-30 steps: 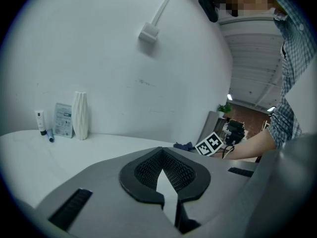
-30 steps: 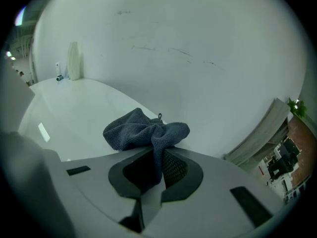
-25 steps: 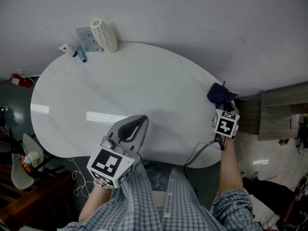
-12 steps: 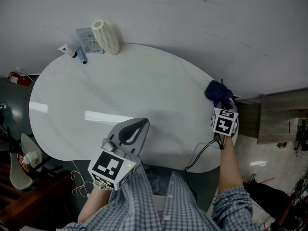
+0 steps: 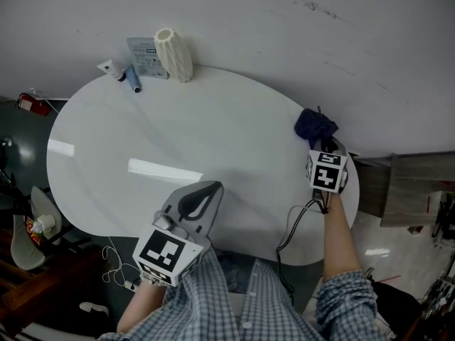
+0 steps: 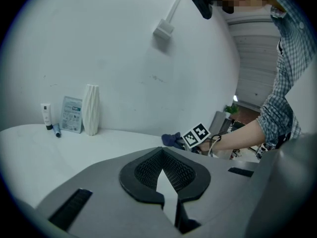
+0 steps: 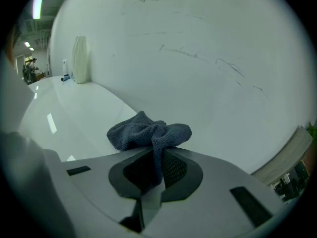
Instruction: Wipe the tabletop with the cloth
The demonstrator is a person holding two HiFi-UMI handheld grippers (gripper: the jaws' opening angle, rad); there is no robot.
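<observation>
A dark blue cloth point(image 5: 314, 126) lies bunched at the far right edge of the white oval table point(image 5: 178, 148). My right gripper point(image 5: 321, 142) is shut on the cloth point(image 7: 148, 133), a fold of which runs down between its jaws point(image 7: 157, 168). My left gripper point(image 5: 196, 199) sits over the table's near edge with its jaws shut and nothing between them. From the left gripper view the closed tips point(image 6: 162, 168) point across the table toward the cloth point(image 6: 172, 139) and the right gripper's marker cube.
A ribbed white vase point(image 5: 175, 54), a small packet point(image 5: 146, 55) and two small tubes point(image 5: 122, 74) stand at the table's far left by the wall. A cable point(image 5: 291, 226) hangs off the near right edge. Wooden furniture point(image 5: 409, 187) sits to the right.
The right gripper with the cloth has shifted slightly left and away along the table's right edge. The left gripper has stayed put.
</observation>
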